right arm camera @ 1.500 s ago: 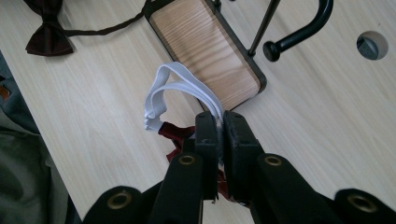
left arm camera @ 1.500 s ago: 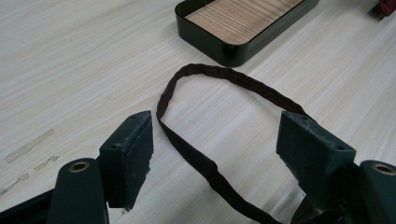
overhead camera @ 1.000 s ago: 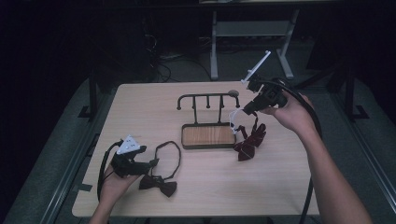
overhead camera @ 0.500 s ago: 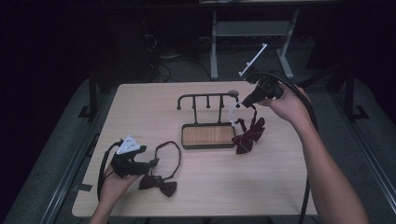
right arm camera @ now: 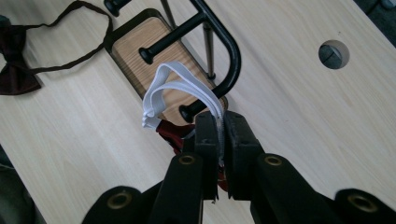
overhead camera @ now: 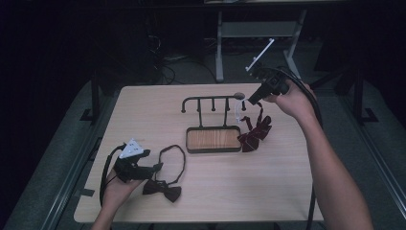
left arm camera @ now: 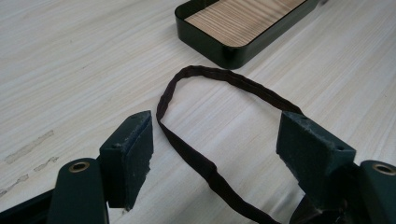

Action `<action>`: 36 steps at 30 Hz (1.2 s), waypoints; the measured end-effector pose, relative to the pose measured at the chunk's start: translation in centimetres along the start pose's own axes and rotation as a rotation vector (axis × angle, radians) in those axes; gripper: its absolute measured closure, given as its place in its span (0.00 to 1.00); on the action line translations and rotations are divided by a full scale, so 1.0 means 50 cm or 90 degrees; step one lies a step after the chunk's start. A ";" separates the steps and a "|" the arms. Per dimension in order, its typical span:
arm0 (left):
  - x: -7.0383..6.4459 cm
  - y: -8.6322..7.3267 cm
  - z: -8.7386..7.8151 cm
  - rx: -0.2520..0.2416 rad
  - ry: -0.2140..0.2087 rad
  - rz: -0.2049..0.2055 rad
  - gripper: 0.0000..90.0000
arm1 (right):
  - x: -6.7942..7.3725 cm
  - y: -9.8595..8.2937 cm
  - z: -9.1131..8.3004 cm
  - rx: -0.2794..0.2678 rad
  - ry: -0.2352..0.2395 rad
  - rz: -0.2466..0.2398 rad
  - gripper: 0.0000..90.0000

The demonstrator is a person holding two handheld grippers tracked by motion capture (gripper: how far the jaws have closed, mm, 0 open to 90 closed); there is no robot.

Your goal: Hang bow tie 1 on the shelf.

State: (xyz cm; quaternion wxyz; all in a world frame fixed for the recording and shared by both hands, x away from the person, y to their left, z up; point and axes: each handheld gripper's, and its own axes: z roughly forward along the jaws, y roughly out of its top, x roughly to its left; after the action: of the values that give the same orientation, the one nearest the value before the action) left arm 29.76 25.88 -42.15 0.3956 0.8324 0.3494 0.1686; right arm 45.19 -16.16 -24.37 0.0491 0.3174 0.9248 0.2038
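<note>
Spanning the frame: a pale wood-grain table (overhead camera: 287,191) with a round cable hole (right arm camera: 333,53) near its far edge.
Room: dark all round; a grey metal stand (overhead camera: 258,33) and loose cables sit on the floor beyond the table.
Rack: a black hook rack (overhead camera: 213,101) rises from a black tray with a wooden floor (overhead camera: 213,139), near the table's middle.
Right gripper (overhead camera: 252,97): raised at the rack's right end, jaws clamped together on a white elastic band (right arm camera: 180,88).
White band: its loop arches out from the jaws just beside the rack's end peg (right arm camera: 187,112); whether it touches the peg cannot be told.
Red bow tie (overhead camera: 253,134): hangs below the right gripper, its lower part reaching the table just right of the tray.
Left gripper (overhead camera: 157,167): low over the table's near-left part, jaws spread wide, gripping nothing.
Dark bow tie (overhead camera: 163,189): lies flat on the table just beside the left gripper.
Its strap (left arm camera: 205,121): loops out between the spread jaws towards the tray.
</note>
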 end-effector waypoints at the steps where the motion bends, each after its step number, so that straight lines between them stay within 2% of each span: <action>1: 0.000 0.000 0.000 0.000 0.000 0.001 0.31 | -0.002 0.001 0.000 0.000 0.001 0.002 0.94; 16: -0.002 0.000 0.002 0.003 -0.004 0.001 0.31 | -0.026 -0.005 0.018 0.004 0.006 0.027 0.94; 18: -0.001 0.000 0.002 0.005 -0.004 0.004 0.31 | -0.026 -0.006 0.022 0.011 0.000 0.025 0.93; 36: -0.001 0.000 0.002 0.005 -0.004 0.003 0.31 | -0.029 -0.021 0.035 0.015 0.009 0.026 0.90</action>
State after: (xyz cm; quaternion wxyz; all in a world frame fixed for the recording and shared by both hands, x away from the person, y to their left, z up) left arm 29.79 25.80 -42.22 0.3928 0.8354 0.3471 0.1654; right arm 46.13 -17.18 -26.47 0.0346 0.3355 0.9208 0.1958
